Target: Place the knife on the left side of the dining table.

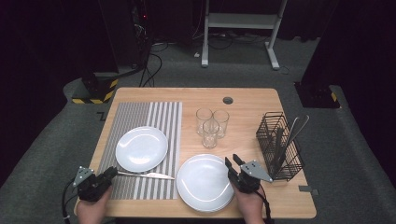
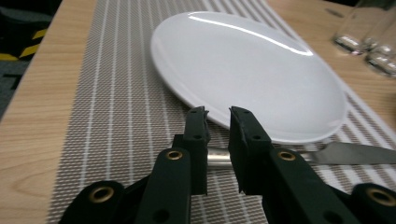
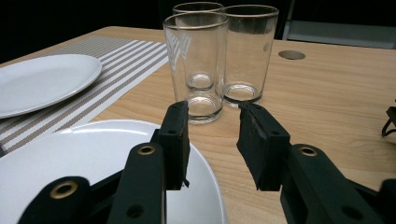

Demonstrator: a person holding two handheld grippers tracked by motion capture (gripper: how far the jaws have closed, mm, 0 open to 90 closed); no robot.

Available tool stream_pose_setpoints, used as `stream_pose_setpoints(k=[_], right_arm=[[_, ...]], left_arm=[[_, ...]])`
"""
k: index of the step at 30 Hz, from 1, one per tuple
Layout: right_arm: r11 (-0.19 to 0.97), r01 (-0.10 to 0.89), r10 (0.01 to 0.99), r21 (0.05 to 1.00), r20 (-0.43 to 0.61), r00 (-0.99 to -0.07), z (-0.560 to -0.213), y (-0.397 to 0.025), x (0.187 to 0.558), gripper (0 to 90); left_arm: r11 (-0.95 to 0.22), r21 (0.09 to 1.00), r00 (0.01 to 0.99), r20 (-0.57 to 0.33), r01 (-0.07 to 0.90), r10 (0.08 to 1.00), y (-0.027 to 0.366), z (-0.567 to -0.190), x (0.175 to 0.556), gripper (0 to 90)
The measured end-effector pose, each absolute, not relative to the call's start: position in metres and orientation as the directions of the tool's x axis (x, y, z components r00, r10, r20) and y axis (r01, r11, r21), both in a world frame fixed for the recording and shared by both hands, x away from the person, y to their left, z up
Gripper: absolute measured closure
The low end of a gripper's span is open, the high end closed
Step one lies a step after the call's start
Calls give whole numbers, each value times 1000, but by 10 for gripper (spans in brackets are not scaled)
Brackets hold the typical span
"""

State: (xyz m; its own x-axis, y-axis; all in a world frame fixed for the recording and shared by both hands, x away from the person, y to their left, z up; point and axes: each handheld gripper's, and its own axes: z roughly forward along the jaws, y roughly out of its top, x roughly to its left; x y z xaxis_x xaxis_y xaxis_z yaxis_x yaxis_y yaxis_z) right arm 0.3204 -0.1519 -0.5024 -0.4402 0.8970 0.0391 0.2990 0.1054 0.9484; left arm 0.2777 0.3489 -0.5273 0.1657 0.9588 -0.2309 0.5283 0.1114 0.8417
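The left tool (image 2: 218, 114) had its jaws closed on the handle of the knife (image 1: 148, 175), which lay on the striped placemat (image 1: 140, 112) just below the plate (image 1: 141, 148), setting a place. The right tool (image 3: 212, 112) hovered open, empty, over the counter (image 1: 243, 100).

Three clear glasses (image 1: 211, 124) stand clustered near the middle of the wooden table (image 1: 252, 98), touching or nearly so. A stack of white plates (image 1: 204, 182) sits at the near edge, right of the striped placemat (image 1: 163, 114). A black wire cutlery basket (image 1: 279, 146) holding utensils stands at the right side.
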Motion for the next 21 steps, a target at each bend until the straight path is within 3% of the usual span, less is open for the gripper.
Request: stream_pose_setpoints(k=[7,21], right_arm=[[106,300,896,948,39,-442,-503,-151,321,630],[108,303,895,947,40,-444,-503,-151,320,630]], left_arm=[[85,813,137,-198,577,970,349,-526,291,823],[30,778,149,-158,627,976,340,-529,301,790]])
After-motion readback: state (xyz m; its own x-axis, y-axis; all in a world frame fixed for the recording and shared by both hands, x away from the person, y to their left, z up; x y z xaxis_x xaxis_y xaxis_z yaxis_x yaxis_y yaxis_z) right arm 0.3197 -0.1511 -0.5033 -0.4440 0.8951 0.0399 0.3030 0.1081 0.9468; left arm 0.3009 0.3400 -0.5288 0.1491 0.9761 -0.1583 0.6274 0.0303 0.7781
